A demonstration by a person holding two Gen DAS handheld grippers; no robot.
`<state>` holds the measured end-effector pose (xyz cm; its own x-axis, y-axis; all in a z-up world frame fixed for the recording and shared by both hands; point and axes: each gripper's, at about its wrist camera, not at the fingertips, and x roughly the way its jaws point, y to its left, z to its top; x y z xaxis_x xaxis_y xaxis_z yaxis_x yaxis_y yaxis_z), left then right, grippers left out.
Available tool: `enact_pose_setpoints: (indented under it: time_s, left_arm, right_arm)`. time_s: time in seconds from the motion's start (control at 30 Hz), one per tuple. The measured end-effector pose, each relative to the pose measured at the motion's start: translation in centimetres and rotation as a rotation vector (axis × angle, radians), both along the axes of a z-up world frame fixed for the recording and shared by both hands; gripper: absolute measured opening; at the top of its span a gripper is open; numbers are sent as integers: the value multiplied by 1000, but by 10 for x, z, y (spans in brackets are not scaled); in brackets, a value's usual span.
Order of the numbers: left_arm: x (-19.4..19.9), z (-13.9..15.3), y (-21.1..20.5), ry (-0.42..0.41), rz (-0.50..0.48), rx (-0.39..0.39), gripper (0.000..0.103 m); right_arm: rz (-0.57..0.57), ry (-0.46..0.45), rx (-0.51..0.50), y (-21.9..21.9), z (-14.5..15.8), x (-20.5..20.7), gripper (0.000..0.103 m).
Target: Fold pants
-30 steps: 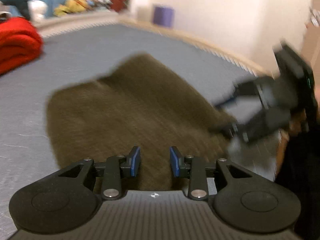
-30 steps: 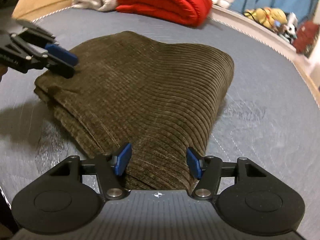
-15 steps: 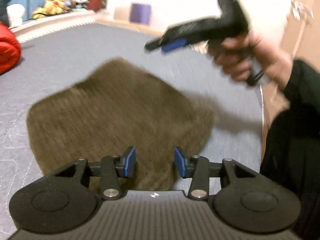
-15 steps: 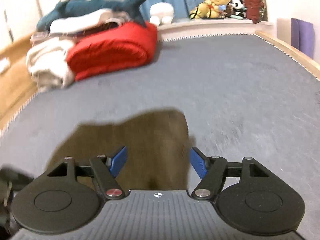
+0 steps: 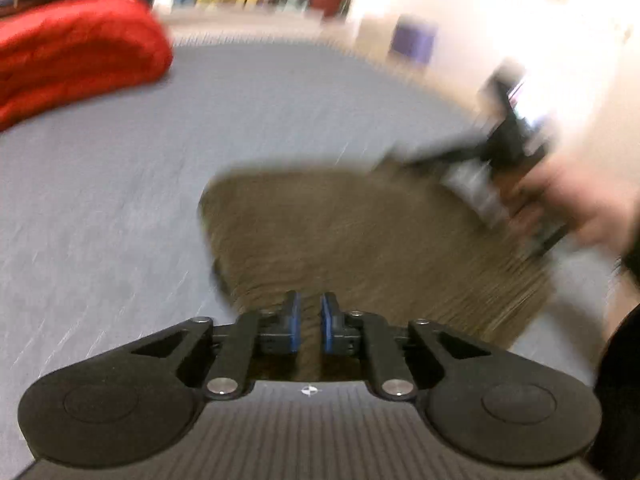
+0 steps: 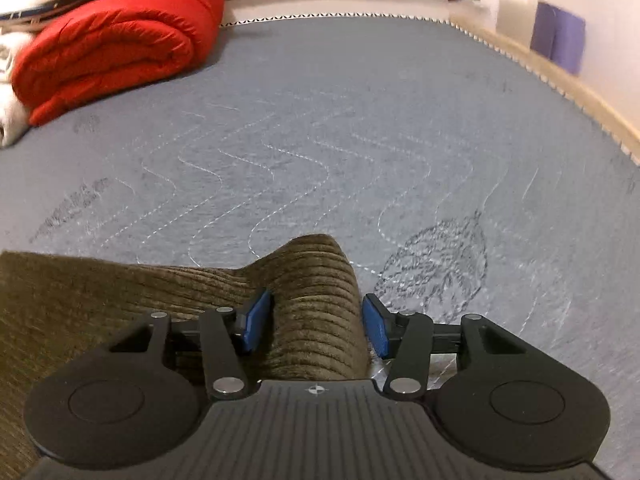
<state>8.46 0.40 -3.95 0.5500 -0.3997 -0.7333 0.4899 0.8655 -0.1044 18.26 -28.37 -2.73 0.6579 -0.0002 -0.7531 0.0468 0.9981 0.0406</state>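
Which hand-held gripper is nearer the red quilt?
Left: left hand-held gripper at the pants' edge facing the red quilt; right hand-held gripper, just closing around a fold, at their far corner.

Both cams ride the hand-held grippers, angled down close over the bed [image 6: 360, 128]. Both catch the pants [image 5: 360, 240] and red blanket [image 6: 116, 52].

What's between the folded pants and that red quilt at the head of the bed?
Nothing: only bare grey mattress separates the brown pants from the red quilt, shown clearest in the right wrist view.
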Motion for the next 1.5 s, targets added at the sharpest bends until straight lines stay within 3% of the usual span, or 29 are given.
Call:
enact_pose_setpoints:
  time_s: [0.07, 0.17, 0.3, 0.4, 0.5, 0.53, 0.57, 0.67, 0.8, 0.87, 0.97, 1.03, 1.07, 1.1, 1.17, 1.2, 1.3, 1.37, 1.5]
  left_arm:
    - [3, -5, -3, -2, 9, 32, 7]
    - [0, 8, 0, -17, 26, 1, 7]
    - [-18, 23, 2, -62, 14, -24, 8]
    - [-30, 25, 4, -73, -11, -62, 9]
    - [-33, 14, -1, -28, -16, 18, 9]
    - [-34, 7, -3, 3, -10, 72, 9]
    - [-33, 0, -6, 21, -9, 106, 9]
    - [-38, 7, -13, 2, 5, 142, 11]
    - [-52, 20, -14, 4, -2, 92, 21]
    - [-53, 10, -17, 42, 2, 144, 26]
    - [-60, -2, -25, 74, 16, 239, 32]
    - [-65, 10, -27, 61, 60, 244, 35]
    - [-67, 19, -27, 55, 91, 238, 44]
    - [-71, 33, -25, 39, 135, 221, 51]
    - [-82, 61, -24, -10, 212, 171, 82]
    - [-89, 75, -23, -38, 250, 140, 87]
    - [-115, 105, -24, -99, 343, 54, 91]
    - [-132, 116, -23, -135, 422, 24, 100]
    - [-162, 110, -33, -229, 448, -2, 100]
  right_arm:
    - [-16, -19, 23, -9, 15, -7, 53]
    - [-7, -79, 18, -12, 44, -41, 56]
    - [165, -143, 47, -4, 76, -116, 64]
    - [341, -148, 46, 10, 75, -167, 71]
    - [450, -41, -51, 28, 44, -196, 72]
    - [449, 2, -98, 31, 29, -201, 73]
    - [446, -14, -137, 34, 16, -209, 73]
    - [448, -53, -185, 43, 18, -217, 73]
    - [340, -96, -42, 24, 40, -215, 72]
    - [260, -108, -3, 12, 44, -214, 73]
    - [190, 17, 16, 3, 26, -203, 85]
    - [159, 84, 83, -4, 20, -202, 89]
    - [143, 79, 98, -6, 24, -204, 89]
    - [138, 62, 100, -6, 31, -206, 89]
    - [113, 3, 79, -6, 45, -215, 90]
    - [101, -37, 72, -5, 56, -220, 92]
    - [82, -134, 84, -1, 82, -234, 101]
    - [64, -214, 97, 1, 101, -249, 102]
    - [27, -322, 106, 1, 118, -275, 102]
